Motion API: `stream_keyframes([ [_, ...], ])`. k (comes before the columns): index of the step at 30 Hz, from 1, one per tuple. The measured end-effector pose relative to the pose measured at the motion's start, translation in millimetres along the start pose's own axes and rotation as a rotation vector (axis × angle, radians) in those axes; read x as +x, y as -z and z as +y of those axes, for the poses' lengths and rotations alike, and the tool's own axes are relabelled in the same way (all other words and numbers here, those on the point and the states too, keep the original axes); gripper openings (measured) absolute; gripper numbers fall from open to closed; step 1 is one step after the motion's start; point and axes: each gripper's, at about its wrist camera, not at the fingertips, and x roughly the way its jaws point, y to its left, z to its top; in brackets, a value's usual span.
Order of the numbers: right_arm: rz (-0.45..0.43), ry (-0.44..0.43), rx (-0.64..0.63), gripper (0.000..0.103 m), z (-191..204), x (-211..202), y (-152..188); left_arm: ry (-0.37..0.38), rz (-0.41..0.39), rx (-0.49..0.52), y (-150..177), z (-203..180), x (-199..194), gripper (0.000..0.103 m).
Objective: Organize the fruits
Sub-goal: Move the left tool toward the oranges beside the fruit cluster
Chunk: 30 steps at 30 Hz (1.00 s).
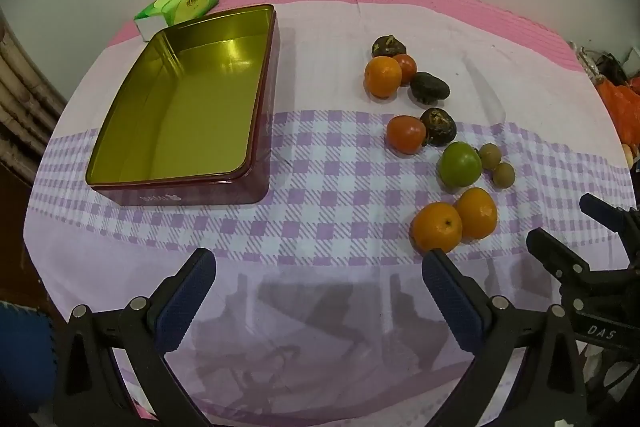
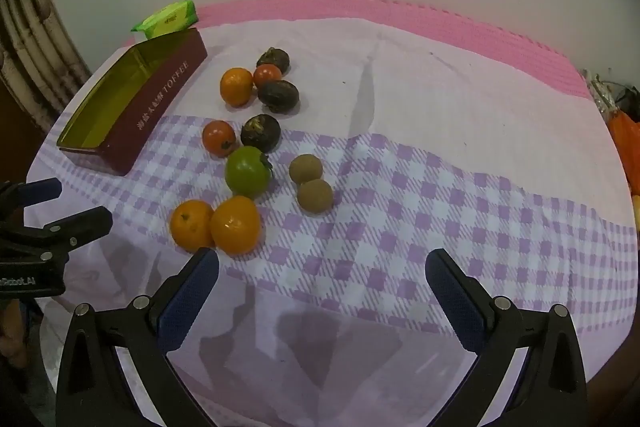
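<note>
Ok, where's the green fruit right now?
The green fruit lies on the checked cloth mid-cluster in the right wrist view, just beyond the two oranges and left of the two small brown fruits.

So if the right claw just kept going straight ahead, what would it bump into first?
Probably the two small round brown fruits, lying just left of its line; depth is unclear, so it might only meet the purple checked tablecloth.

tin (image 1: 256, 143) sits on the left of the cloth (image 1: 320, 227), tissue pack (image 1: 180, 5) right behind it. fruits (image 1: 436, 131) all strung out to its right, nothing inside the tin.
</note>
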Motion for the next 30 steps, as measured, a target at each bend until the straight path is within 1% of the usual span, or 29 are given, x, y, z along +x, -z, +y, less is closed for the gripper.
stream_keyframes([
  [2, 0.000, 0.006, 0.003, 0.102, -1.7, 0.5, 0.2, 0.004, 0.013, 0.001, -8.2, -0.3, 4.1, 0.103],
  [30, 0.025, 0.003, 0.013, 0.102, -5.1, 7.4, 4.3, 0.001, 0.027, 0.011, -3.5, -2.1, 6.8, 0.103],
])
